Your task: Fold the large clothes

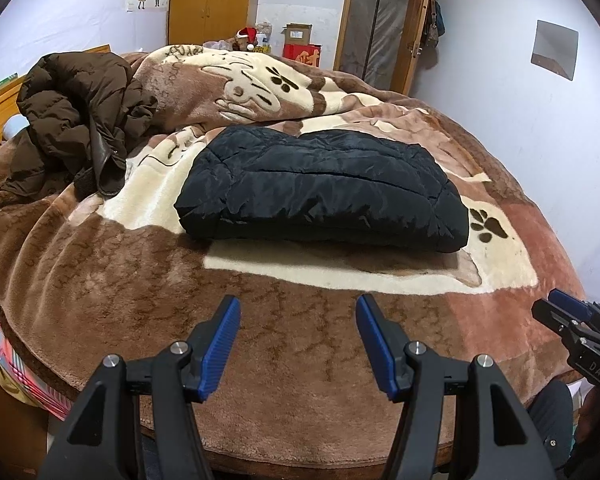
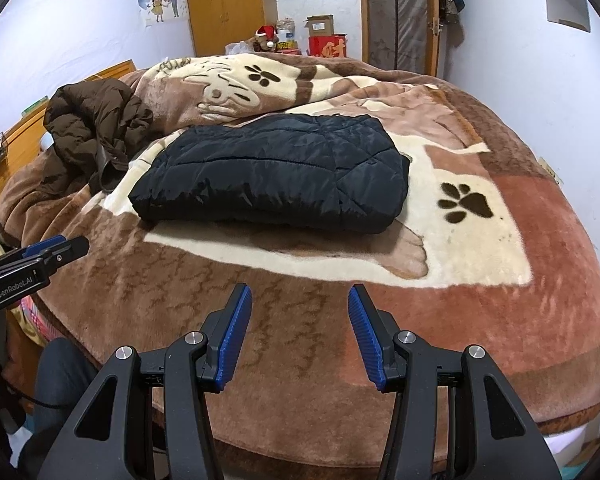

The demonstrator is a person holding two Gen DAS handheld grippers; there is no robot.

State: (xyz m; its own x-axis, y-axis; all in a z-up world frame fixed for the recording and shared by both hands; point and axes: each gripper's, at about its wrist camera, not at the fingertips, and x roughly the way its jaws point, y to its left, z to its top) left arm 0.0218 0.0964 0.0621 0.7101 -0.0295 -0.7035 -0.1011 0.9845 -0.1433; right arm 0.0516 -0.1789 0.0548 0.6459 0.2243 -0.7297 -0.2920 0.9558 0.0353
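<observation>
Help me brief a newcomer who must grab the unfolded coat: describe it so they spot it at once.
Start at the bed's brown and cream paw-print blanket. In its middle lies a black jacket, folded flat. The brown puffer coat is the crumpled heap to its left, by the wooden headboard: brown and unfolded, not black and neat.

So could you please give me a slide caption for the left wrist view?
Open left hand-held gripper hovers before a folded black jacket; brown coat lies unfolded.

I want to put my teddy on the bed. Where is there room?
The near strip of blanket, between the folded black jacket and the bed's edge, is bare. So is the right side by the paw print. The far left is crowded by the crumpled brown coat.
</observation>
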